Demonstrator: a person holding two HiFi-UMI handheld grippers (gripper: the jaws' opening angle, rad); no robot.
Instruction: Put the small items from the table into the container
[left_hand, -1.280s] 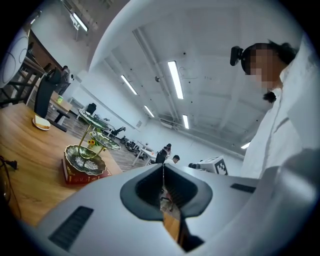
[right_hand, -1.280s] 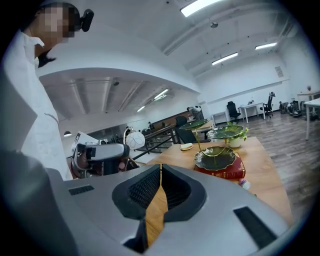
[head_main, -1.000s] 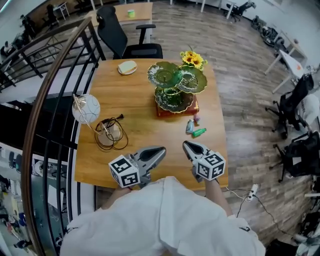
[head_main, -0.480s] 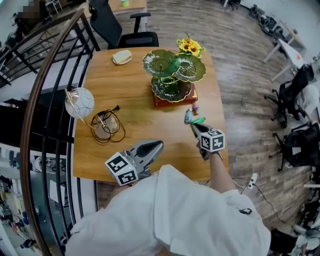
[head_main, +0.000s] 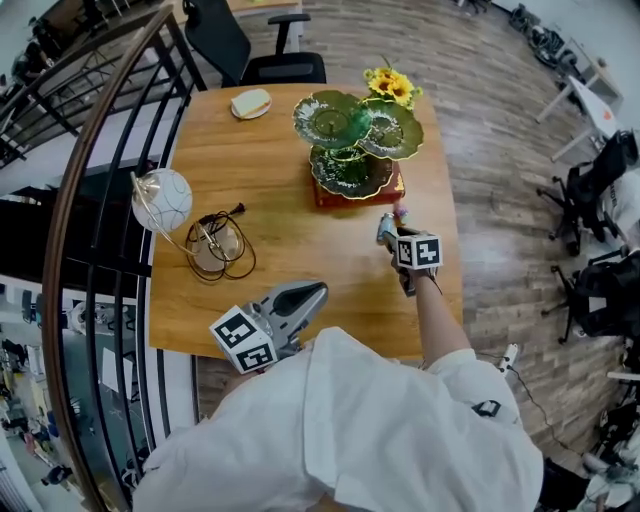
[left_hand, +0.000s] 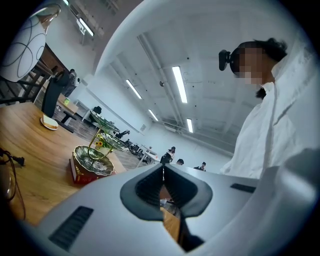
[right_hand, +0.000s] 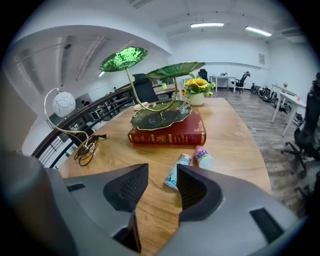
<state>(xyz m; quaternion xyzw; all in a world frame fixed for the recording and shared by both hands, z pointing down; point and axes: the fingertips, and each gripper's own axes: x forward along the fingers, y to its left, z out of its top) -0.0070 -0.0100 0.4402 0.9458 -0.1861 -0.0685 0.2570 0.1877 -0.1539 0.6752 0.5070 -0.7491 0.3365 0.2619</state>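
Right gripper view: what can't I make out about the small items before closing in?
- Pale-blue bottle, right gripper view: near end hidden by the right hand-held gripper, jaws opening, nothing between them.
- Pink bottle, right gripper view: label too small to read.
- Upper leaf dishes, right gripper view: insides unseen from below.
- Head view: both bottles tiny, crowded by that gripper.

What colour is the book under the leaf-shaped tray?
Dark red, with gold trim on its spine; the book shows best in the right gripper view.
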